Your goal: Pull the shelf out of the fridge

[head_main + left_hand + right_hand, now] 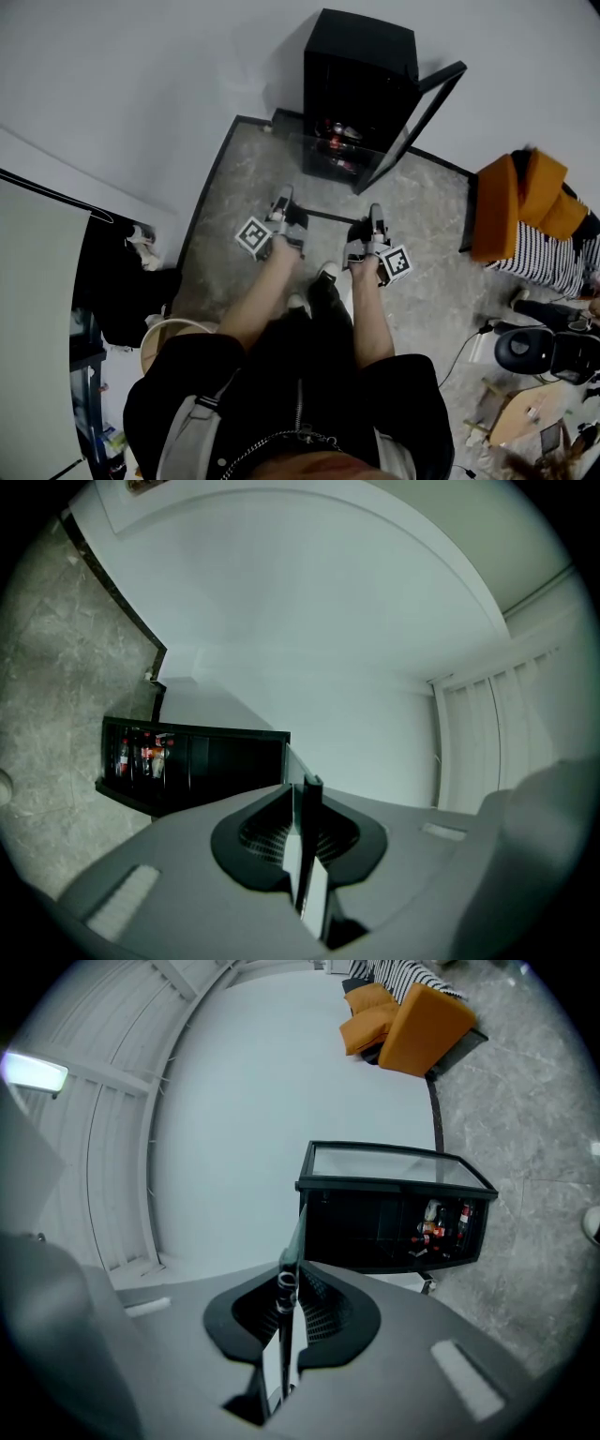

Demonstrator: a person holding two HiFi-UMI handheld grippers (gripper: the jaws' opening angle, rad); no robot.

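both tongs are clamped on the glass shelf (330,192). left gripper (302,803): jaws nearly together, thin pane pinched edge-on between the pads. right gripper (284,1288): same, jaws almost shut with the pane running up out of them. in the head view i've got the left one near the left end of the shelf's near edge and the right one near the right end. both point at the fridge (361,84) and i'm standing back from it. the shelf hangs about level between the tongs and the fridge's open front, with its dark near edge running between the two grippers. its far edge reaches toward the opening, can't tell whether it's fully clear of the cabinet. the fridge is black, against the white wall on the stone-pattern floor (253,187), with its door (417,122) swung out to the right. red bottles (445,1222) sit inside. an orange cushion (516,202) is off to the right, well apart from the fridge.
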